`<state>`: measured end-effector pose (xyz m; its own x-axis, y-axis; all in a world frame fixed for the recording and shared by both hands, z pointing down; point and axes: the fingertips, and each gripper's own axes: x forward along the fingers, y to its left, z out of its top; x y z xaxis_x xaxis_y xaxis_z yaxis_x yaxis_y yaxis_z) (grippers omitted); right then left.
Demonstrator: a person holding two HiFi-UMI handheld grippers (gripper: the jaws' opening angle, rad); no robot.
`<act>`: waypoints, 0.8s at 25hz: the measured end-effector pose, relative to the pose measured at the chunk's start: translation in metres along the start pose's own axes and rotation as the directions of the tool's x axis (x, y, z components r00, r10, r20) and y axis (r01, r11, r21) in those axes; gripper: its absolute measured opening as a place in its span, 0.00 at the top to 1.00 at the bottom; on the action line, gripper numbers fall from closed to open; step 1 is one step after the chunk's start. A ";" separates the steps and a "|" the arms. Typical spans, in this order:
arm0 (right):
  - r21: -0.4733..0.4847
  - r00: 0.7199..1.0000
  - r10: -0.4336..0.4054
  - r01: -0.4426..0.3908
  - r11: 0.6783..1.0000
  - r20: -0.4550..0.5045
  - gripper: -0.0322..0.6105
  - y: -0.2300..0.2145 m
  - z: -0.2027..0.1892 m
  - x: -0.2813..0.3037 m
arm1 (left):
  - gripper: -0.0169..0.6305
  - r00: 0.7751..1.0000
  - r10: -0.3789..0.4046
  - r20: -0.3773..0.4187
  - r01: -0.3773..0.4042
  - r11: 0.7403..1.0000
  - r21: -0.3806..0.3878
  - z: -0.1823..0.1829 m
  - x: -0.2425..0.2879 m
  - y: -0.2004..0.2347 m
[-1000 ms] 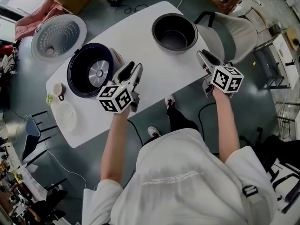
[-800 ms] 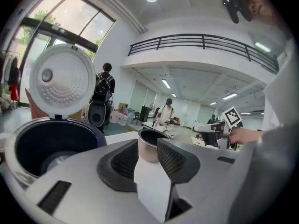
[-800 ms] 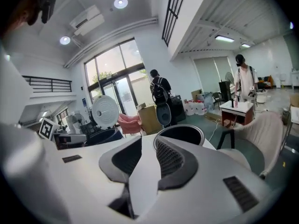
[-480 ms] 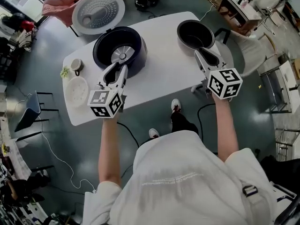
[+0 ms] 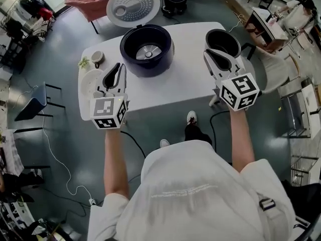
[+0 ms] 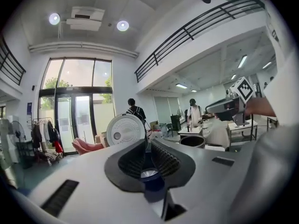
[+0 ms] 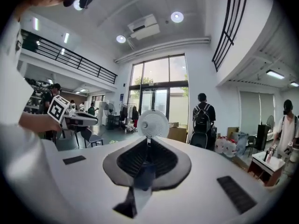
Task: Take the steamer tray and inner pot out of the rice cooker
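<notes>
Head view looks down; gripper views face the cooker lid [image 6: 125, 130].

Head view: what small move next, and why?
Probably just lower the left gripper and right gripper: their jaws have just been closing on nothing, and the inner pot and steamer tray already sit on the table outside the rice cooker.

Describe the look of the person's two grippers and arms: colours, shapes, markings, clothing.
The left gripper and right gripper match: pale grey bodies tapering to dark ribbed fingers, each with a cube of black-and-white square markers at the rear. The person wears a white short-sleeved T-shirt.
</notes>
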<state>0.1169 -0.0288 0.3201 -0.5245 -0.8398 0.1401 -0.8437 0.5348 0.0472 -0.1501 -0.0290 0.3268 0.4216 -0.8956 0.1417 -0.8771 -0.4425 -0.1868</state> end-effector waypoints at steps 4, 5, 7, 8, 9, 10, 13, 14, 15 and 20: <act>-0.090 0.999 0.031 -0.030 0.995 0.009 0.90 0.030 0.013 0.004 | 0.94 1.000 0.026 0.008 -0.026 1.000 0.000 0.003 -0.018 0.009; -0.100 0.999 0.040 -0.039 0.994 0.010 0.90 0.037 0.016 0.005 | 0.95 1.000 0.027 0.010 -0.027 1.000 0.003 0.004 -0.022 0.011; -0.105 0.998 0.058 -0.056 0.993 0.016 0.90 0.049 0.024 0.007 | 0.95 1.000 0.026 0.017 -0.026 1.000 0.013 0.008 -0.030 0.014; -0.106 0.998 0.064 -0.062 0.992 0.019 0.91 0.055 0.027 0.007 | 0.95 0.999 0.025 0.021 -0.025 0.999 0.019 0.011 -0.034 0.015; -0.107 0.997 0.068 -0.065 0.992 0.022 0.91 0.059 0.030 0.007 | 0.95 0.999 0.023 0.026 -0.024 0.999 0.026 0.013 -0.038 0.015; -0.109 0.997 0.071 -0.068 0.992 0.025 0.91 0.063 0.032 0.006 | 0.95 0.999 0.022 0.031 -0.023 0.999 0.034 0.016 -0.042 0.015; -0.111 0.996 0.078 -0.074 0.991 0.032 0.91 0.072 0.037 0.007 | 0.95 0.999 0.021 0.049 -0.024 0.998 0.053 0.022 -0.050 0.019; -0.114 0.996 0.080 -0.076 0.991 0.034 0.91 0.074 0.038 0.008 | 0.95 0.998 0.022 0.054 -0.025 0.998 0.056 0.024 -0.052 0.020; -0.117 0.996 0.081 -0.076 0.990 0.035 0.91 0.077 0.039 0.009 | 0.95 0.998 0.024 0.058 -0.028 0.998 0.058 0.025 -0.055 0.022; -0.130 0.996 0.076 -0.070 0.989 0.042 0.91 0.084 0.047 0.009 | 0.95 0.997 0.024 0.073 -0.029 0.998 0.065 0.033 -0.063 0.027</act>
<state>0.0362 0.0041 0.2789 -0.5913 -0.8000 0.1020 -0.7828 0.5997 0.1659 -0.1926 0.0141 0.2807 0.4162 -0.9069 0.0657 -0.8722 -0.4186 -0.2531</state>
